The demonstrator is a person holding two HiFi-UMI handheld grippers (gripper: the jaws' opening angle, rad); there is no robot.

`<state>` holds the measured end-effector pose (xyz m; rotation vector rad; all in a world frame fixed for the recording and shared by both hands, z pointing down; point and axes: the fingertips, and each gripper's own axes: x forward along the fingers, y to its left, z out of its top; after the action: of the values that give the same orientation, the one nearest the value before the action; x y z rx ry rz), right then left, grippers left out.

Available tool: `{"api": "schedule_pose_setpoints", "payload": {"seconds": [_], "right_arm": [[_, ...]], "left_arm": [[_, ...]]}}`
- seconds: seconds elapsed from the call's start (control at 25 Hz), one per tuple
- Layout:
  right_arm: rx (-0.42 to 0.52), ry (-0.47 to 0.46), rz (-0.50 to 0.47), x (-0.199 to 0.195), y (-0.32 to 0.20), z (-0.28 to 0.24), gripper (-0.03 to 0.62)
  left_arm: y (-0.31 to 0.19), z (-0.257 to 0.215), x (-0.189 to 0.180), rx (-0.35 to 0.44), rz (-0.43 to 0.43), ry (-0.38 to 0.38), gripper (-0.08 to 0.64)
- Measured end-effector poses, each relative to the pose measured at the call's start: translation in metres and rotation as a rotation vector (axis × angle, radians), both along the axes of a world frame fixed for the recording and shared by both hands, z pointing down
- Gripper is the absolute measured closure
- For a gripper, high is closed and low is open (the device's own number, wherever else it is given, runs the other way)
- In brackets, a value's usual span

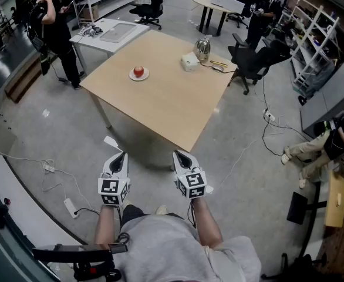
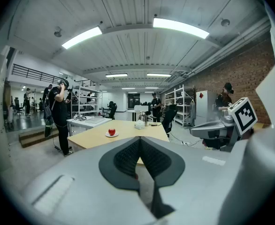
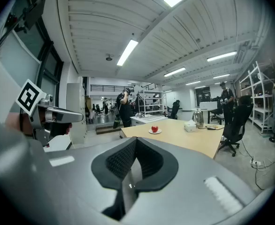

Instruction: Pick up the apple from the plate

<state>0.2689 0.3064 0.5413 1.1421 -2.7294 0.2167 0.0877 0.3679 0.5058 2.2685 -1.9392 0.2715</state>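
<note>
A red apple (image 1: 138,71) sits on a small white plate (image 1: 131,75) on the far left part of a light wooden table (image 1: 166,107). Both grippers are held low in front of the person's body, well short of the table's near corner. My left gripper (image 1: 122,155) is shut with nothing in it, and so is my right gripper (image 1: 178,154). In the left gripper view the apple (image 2: 111,131) is small and far beyond the shut jaws of the left gripper (image 2: 140,138). In the right gripper view the apple (image 3: 155,129) lies far beyond the right gripper (image 3: 136,139).
A tissue box (image 1: 190,61) and a metal kettle (image 1: 202,49) stand at the table's far right. A white table (image 1: 110,33) adjoins the far side, with a person (image 1: 57,31) beside it. A black chair (image 1: 251,60) stands to the right. Cables and a power strip (image 1: 71,207) lie on the floor.
</note>
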Motion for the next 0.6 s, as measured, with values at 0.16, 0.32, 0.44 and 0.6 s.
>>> {"api": "schedule_pose_setpoints", "payload": {"seconds": [0.16,0.32,0.44,0.6], "right_arm": [[0.003,-0.020,-0.002,0.004,0.003,-0.002,0.586],[-0.007,-0.036,-0.002,0.015,0.003,-0.001,0.586],[-0.001,-0.027,-0.016,0.014,0.001,-0.001,0.586],[0.009,0.005,-0.041,0.006,-0.007,0.003,0.586]], "left_arm": [[0.004,0.003,0.004,-0.001,-0.003,0.009,0.540],[0.007,0.004,0.014,0.001,-0.009,0.014,0.540],[0.003,0.004,0.014,-0.004,-0.015,0.018,0.540],[-0.007,0.009,0.015,-0.019,-0.006,0.011,0.540]]}}
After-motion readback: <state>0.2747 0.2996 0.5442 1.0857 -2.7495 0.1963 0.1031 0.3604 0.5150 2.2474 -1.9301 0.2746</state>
